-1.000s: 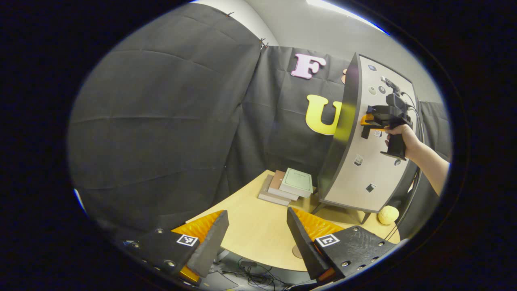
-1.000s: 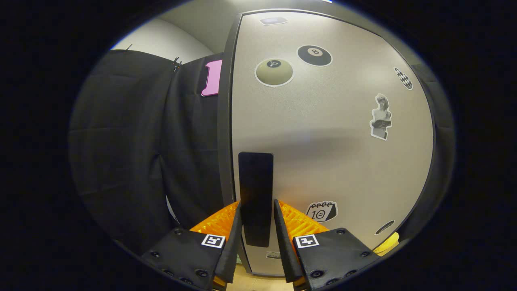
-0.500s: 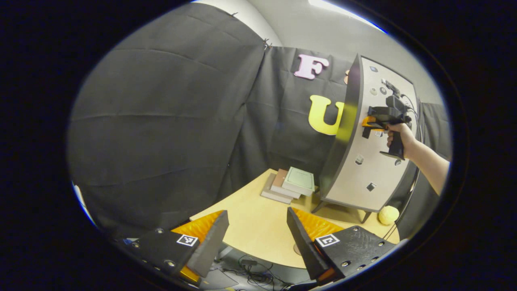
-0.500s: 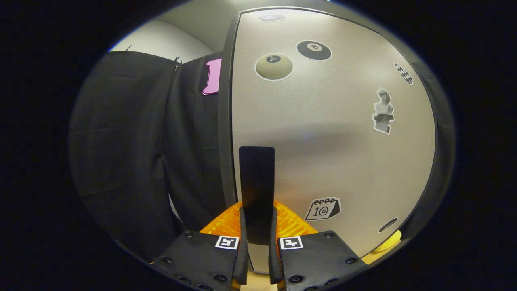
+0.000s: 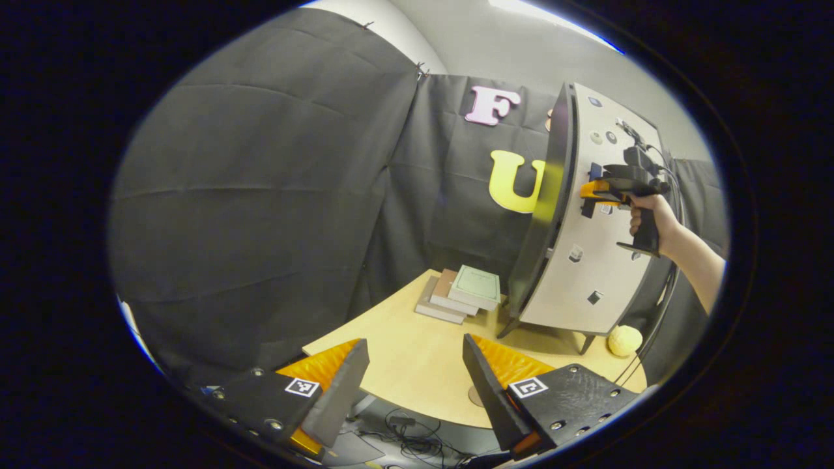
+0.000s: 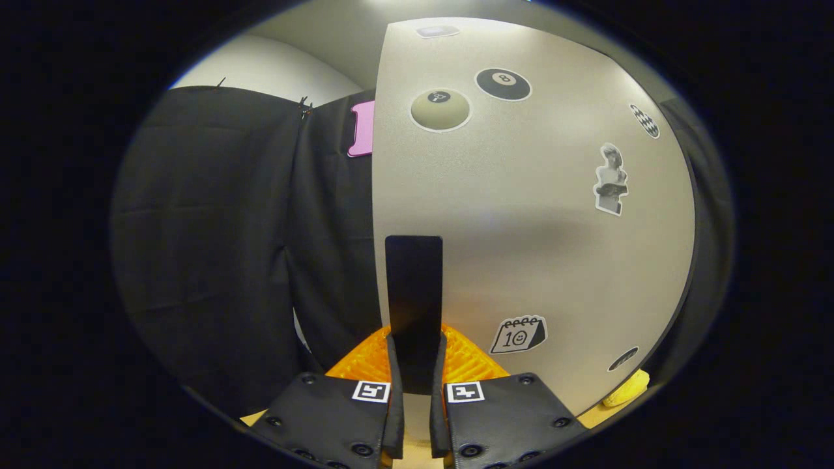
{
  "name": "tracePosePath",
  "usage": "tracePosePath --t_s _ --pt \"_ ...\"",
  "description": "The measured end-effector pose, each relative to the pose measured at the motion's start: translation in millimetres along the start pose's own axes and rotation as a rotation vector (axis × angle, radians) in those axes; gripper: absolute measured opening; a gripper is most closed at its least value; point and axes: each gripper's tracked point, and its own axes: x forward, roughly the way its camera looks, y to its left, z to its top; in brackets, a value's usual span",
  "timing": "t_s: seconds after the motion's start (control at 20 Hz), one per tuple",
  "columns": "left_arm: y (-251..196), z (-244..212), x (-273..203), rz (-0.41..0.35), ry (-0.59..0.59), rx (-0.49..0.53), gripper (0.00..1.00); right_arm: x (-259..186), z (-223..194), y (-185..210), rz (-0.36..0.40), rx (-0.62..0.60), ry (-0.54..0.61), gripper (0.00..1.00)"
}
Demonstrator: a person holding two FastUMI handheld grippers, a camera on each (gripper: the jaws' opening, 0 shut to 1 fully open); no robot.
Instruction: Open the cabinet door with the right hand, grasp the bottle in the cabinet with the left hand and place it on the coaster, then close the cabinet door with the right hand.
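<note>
A grey cabinet door [image 6: 534, 215] with stickers carries a tall black handle [image 6: 413, 286]. My right gripper [image 6: 415, 345] is shut on that handle's lower part, one finger on each side. In the left gripper view the cabinet [image 5: 541, 215] stands on the table's far right with its door [image 5: 603, 273] slightly ajar. A hand [image 5: 648, 218] holds the right gripper [image 5: 589, 192] against the door there. My left gripper [image 5: 414, 345] hangs open over the table's near edge, holding nothing. A round coaster [image 5: 474, 395] peeks out beside its right finger. The door hides the cabinet's inside.
A stack of books [image 5: 466, 293] lies on the wooden table [image 5: 417, 365] left of the cabinet's legs. A yellow ball [image 5: 624, 340] rests near the cabinet's right leg and shows as a yellow ball [image 6: 624, 394] under the door. Cables hang below the table's front edge.
The right gripper went from open around the handle to shut on it. The door has since swung a little away from the cabinet's frame. The left gripper barely moved.
</note>
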Motion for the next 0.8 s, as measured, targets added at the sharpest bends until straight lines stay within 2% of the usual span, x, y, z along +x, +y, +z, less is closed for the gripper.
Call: tracePosePath --t_s 0.05,0.25,0.3,0.45,0.55,0.8 --pt "-2.6 1.0 -2.7 -0.003 -0.003 0.008 0.9 -1.4 0.5 -0.4 0.009 -0.002 -0.003 0.16" --pt "-3.3 -0.9 -3.5 -0.017 -0.011 0.019 0.9 -8.7 -1.8 -1.1 0.054 0.003 -0.007 0.18" --pt "-4.3 -1.1 -4.2 -0.021 -0.012 0.023 0.87 -9.6 -2.3 -1.7 0.064 0.009 -0.011 0.16" --pt "-7.5 -0.5 -2.5 -0.04 -0.01 0.036 0.9 -14.6 -2.5 -2.9 0.093 0.015 -0.025 0.18" --pt "-10.2 -0.9 -0.1 -0.062 -0.007 0.046 0.87 -16.2 -2.8 -4.8 0.111 0.01 -0.032 0.16" --pt "-32.2 21.1 37.6 -0.09 -0.028 0.044 0.92 -17.1 -2.4 -8.8 0.153 0.02 -0.037 0.17"
